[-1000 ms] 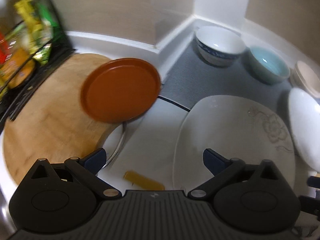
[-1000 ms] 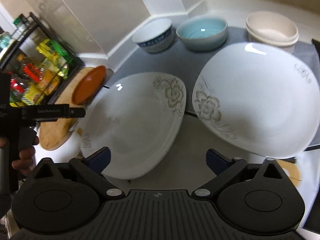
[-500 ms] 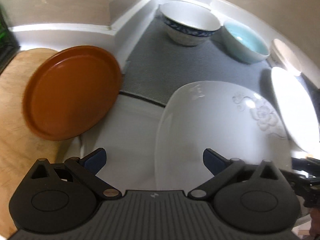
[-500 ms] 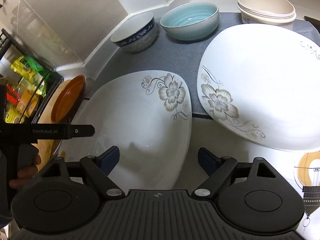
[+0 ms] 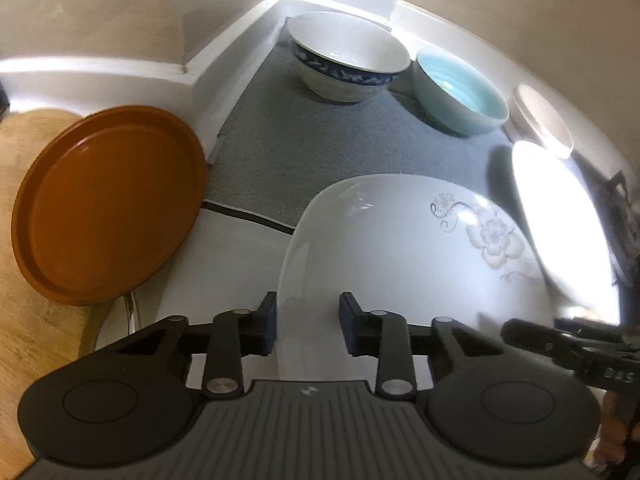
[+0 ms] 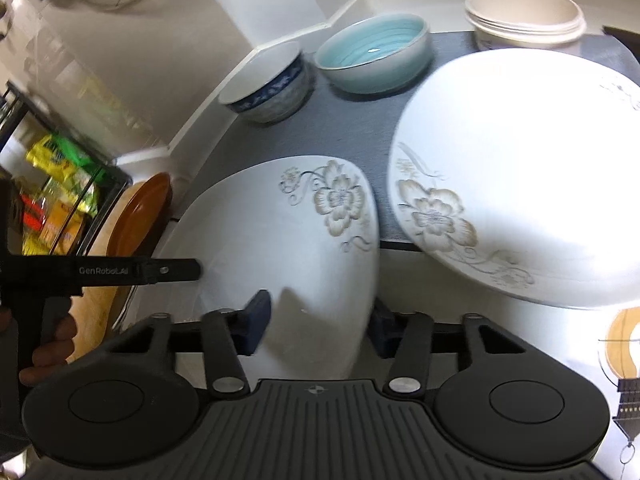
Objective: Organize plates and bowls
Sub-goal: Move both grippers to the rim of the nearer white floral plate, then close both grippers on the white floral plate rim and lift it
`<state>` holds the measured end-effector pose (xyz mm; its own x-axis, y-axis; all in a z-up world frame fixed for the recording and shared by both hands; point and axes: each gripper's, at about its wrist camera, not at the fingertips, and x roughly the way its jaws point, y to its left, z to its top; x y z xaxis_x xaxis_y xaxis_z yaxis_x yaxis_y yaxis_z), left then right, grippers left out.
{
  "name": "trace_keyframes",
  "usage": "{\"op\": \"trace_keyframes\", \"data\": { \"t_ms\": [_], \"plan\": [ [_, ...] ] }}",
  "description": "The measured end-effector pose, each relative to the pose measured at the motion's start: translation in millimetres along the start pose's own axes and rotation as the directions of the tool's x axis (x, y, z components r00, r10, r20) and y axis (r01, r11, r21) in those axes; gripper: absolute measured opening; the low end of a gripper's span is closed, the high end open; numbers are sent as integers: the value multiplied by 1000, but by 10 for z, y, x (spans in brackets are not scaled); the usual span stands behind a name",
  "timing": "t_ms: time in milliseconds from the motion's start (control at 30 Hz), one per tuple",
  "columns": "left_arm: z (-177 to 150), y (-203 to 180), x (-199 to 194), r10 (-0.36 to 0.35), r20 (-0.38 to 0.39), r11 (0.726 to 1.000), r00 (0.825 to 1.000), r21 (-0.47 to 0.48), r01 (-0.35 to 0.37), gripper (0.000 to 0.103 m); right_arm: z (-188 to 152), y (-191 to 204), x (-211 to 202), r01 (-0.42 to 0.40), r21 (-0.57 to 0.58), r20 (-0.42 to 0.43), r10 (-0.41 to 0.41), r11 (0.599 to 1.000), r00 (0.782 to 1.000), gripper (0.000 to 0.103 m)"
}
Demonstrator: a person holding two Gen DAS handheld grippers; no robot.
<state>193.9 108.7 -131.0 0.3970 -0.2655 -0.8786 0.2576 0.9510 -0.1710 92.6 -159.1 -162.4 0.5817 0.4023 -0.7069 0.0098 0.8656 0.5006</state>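
Observation:
A white flowered plate (image 5: 400, 248) (image 6: 280, 248) lies half on the grey mat (image 5: 300, 152). My left gripper (image 5: 308, 328) straddles its left rim, one finger outside and one over the dish. Its jaws are closing, the pads blurred and not clearly pressing. My right gripper (image 6: 318, 326) straddles the plate's near right corner. Its jaws are closing too, with the rim between them. A second flowered plate (image 6: 520, 160) rests to the right. A brown plate (image 5: 108, 204) leans at the left. Behind stand a blue-patterned bowl (image 5: 348, 56), a light blue bowl (image 5: 460, 96) and stacked cream bowls (image 6: 524, 16).
A round wooden board (image 5: 32, 320) lies under the brown plate at the left. A black wire rack with bright packets (image 6: 56, 184) stands beyond it. White wall ledges close the back corner. A hand (image 6: 48, 352) holds the left tool's grip.
Both grippers have come down onto the flowered plate. Their jaws have narrowed from wide open to close around its rim. The plate has not moved.

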Motion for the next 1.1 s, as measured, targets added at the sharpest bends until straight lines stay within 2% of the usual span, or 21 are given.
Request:
{"op": "trace_keyframes", "data": {
  "t_ms": [100,200,267,500,967,1100],
  "plan": [
    [8,41,-30,-6,8,1000,1000,-11,6,29,4,-89,-19,5,39,-1,-5,999,1000,27],
    [-8,32,-78,15,25,1000,1000,10,-15,23,9,-154,-19,2,78,-8,-2,997,1000,18],
    [-31,76,-129,18,31,1000,999,14,-18,20,4,-161,-23,-4,89,-4,4,996,1000,18],
    [-24,110,-147,24,45,1000,999,10,-24,20,35,-99,-80,-12,67,19,11,998,1000,15],
    [-2,120,-59,-59,38,997,998,-46,60,21,234,-47,-229,10,16,69,-11,1000,998,14],
    [15,22,-18,-50,41,998,998,-27,51,20,287,-50,-276,12,13,93,-13,1000,996,14]
  ]
}}
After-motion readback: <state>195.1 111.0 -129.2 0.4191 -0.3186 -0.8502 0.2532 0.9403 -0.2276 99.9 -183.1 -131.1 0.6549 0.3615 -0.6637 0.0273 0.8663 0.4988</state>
